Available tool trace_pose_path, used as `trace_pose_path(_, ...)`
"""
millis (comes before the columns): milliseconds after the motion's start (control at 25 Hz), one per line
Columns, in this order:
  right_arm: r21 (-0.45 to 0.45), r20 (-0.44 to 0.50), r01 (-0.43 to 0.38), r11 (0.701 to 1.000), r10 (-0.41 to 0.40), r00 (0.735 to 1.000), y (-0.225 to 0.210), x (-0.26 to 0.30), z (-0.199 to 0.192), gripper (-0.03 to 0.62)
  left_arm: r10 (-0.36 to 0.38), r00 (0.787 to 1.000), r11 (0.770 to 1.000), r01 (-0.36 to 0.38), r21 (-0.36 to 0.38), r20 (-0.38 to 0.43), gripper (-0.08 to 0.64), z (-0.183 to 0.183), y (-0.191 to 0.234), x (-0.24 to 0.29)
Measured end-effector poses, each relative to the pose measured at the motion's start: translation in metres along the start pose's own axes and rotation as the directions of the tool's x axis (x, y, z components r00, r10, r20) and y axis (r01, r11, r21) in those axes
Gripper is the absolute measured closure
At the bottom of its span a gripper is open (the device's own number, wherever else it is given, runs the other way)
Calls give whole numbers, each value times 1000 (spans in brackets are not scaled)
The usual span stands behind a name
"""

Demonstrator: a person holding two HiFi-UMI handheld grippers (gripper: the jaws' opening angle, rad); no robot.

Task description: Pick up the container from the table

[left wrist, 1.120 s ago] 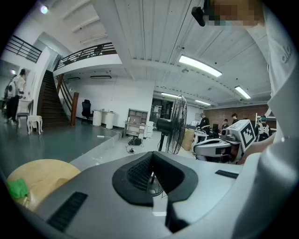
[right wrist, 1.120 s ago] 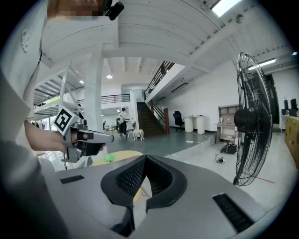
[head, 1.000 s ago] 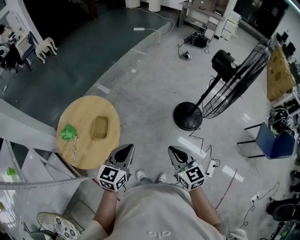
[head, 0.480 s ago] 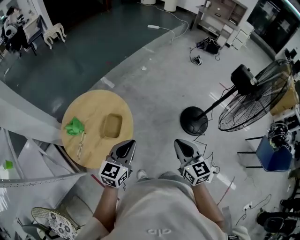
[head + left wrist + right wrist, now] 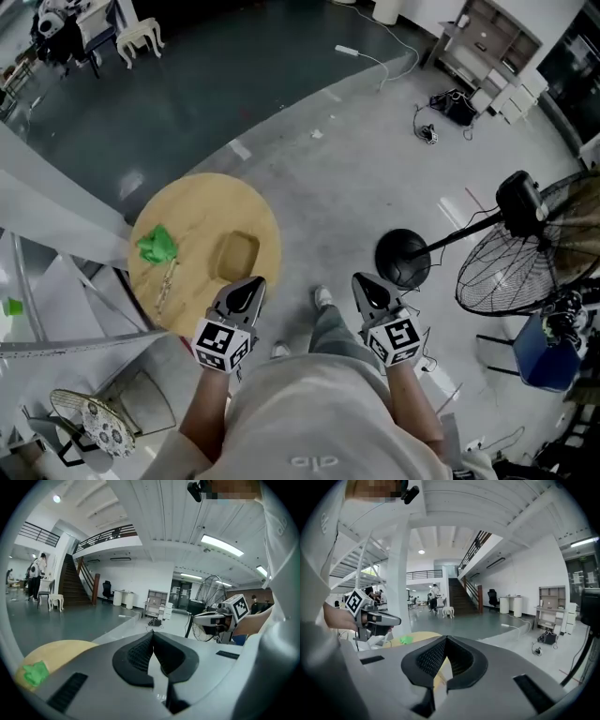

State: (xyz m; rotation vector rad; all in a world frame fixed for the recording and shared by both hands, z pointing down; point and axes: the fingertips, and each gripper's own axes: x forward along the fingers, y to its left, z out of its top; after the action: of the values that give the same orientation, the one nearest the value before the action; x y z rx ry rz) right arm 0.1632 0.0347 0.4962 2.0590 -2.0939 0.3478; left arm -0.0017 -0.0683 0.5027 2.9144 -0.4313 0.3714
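A tan rectangular container [image 5: 236, 256] sits on the round wooden table [image 5: 197, 211], toward the table's right side. My left gripper [image 5: 249, 284] hovers just below the container, at the table's near edge, jaws shut and empty; in the left gripper view its tips [image 5: 152, 633] meet. My right gripper [image 5: 362, 280] hangs over bare floor well to the right of the table, shut with nothing held; its tips [image 5: 446, 638] meet too. The table's top [image 5: 419, 637] shows yellow past the right gripper's jaws.
A green crumpled thing [image 5: 157, 246] and a thin stick [image 5: 166, 282] lie on the table's left part. A standing fan [image 5: 525, 239] with a round black base [image 5: 403, 258] is to the right. White slanted beams [image 5: 56, 225] and a metal frame [image 5: 84, 352] stand left of the table.
The view has slid so the table and container lie closer to my left gripper. Both grippers stay shut. The fan has shifted toward the right edge.
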Motion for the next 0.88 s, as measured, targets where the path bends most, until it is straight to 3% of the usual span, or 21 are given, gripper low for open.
trace_pose_path(200,-23,-35,-135,991,134,990,-43,53,8,568,130,991,990,-130,-58,-5,543,17,26,35)
trace_pose_path(400,-49,-66,-299,953,295,953,-64,109,16,568,282,959,953,-281,-108,-11,543,30,47,54)
trace_pose_path(640,-101,-132,-530,842,517,846,-42,172,17,568,505,861,845,-506,-173,-57,543,18,67,31)
trace_pose_path(880,-129,-210,-671,730,641,738,7,208,12,568,638,764,730,-640,-239,-96,543,-3,74,-9)
